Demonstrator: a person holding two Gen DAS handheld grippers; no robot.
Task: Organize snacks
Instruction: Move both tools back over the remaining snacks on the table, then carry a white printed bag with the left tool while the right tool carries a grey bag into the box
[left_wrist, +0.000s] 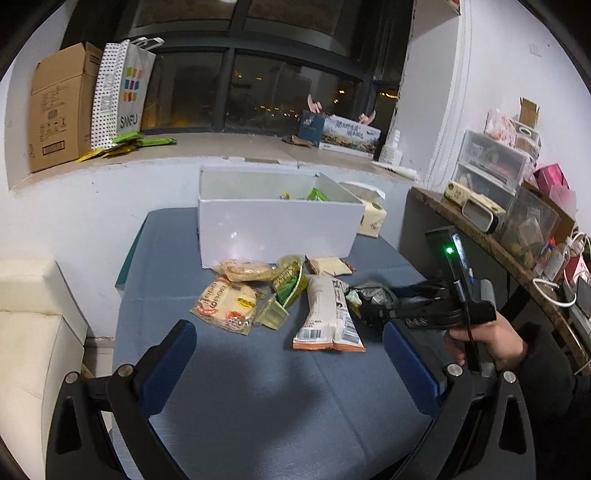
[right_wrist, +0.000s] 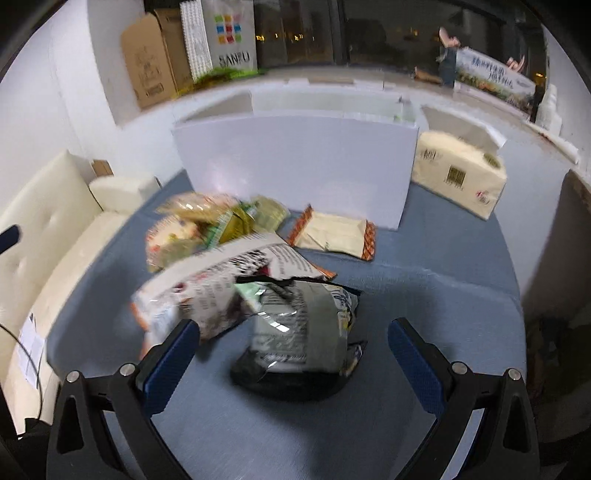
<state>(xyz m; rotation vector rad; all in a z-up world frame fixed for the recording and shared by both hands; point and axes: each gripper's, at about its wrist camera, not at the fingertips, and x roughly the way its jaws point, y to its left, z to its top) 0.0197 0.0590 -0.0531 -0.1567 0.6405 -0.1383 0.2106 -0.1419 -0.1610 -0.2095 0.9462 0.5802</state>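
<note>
On the blue-covered table (left_wrist: 258, 406) stands a white box (left_wrist: 277, 229) with a few snacks inside. In front of it lie loose packets: two round-cracker bags (left_wrist: 227, 302), a green packet (left_wrist: 288, 280), a beige one (right_wrist: 332, 232) and a long white-and-orange one (left_wrist: 325, 314). A crumpled grey-black packet (right_wrist: 299, 325) lies on the cloth between the fingers of my right gripper (right_wrist: 293, 354). The pads stand wide and clear of it on both sides, so that gripper is open. My left gripper (left_wrist: 291, 363) is open over bare cloth just short of the white-and-orange packet.
A tissue pack (right_wrist: 458, 173) sits right of the white box. A cream sofa (left_wrist: 29, 332) borders the table on the left and a cluttered wooden shelf (left_wrist: 480, 236) on the right. The windowsill behind holds a cardboard box (left_wrist: 59, 107) and bags. A hand (left_wrist: 491, 343) holds the right gripper.
</note>
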